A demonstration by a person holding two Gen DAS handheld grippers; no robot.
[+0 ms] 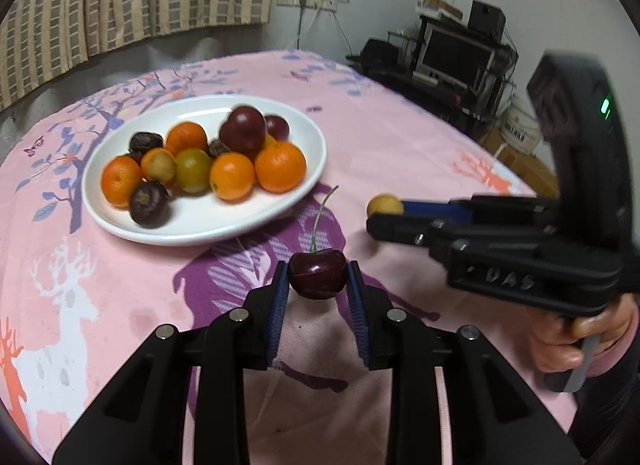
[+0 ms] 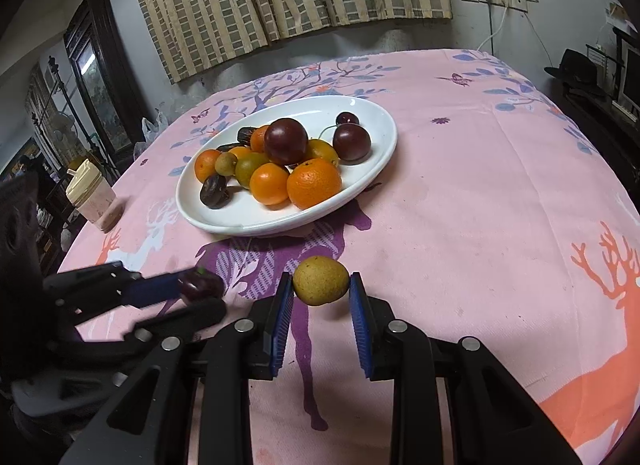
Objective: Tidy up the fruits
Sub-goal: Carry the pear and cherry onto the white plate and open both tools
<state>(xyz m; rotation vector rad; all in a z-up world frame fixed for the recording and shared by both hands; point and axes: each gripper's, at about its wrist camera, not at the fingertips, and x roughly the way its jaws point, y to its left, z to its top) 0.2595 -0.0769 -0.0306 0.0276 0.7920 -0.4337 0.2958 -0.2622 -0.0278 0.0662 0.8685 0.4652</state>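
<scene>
Left gripper (image 1: 318, 275): pinching a stemmed cherry (image 1: 318, 273), carried in front of the plate, likely for delivery. Right gripper (image 2: 321, 283): clamped on a small yellow fruit (image 2: 321, 280), also short of the plate. Plate (image 2: 372, 173), white: holds oranges (image 2: 314, 183), plums (image 2: 285, 141), dates (image 2: 215, 191), cherries.

My left gripper (image 1: 318, 275) pinches a dark cherry (image 1: 318, 274), stem up, above the pink tablecloth (image 1: 400, 153). Far left sits the white plate (image 1: 308, 133) of fruit. At right, my right gripper (image 1: 382, 211) clamps a small yellow fruit (image 1: 384, 205).
</scene>
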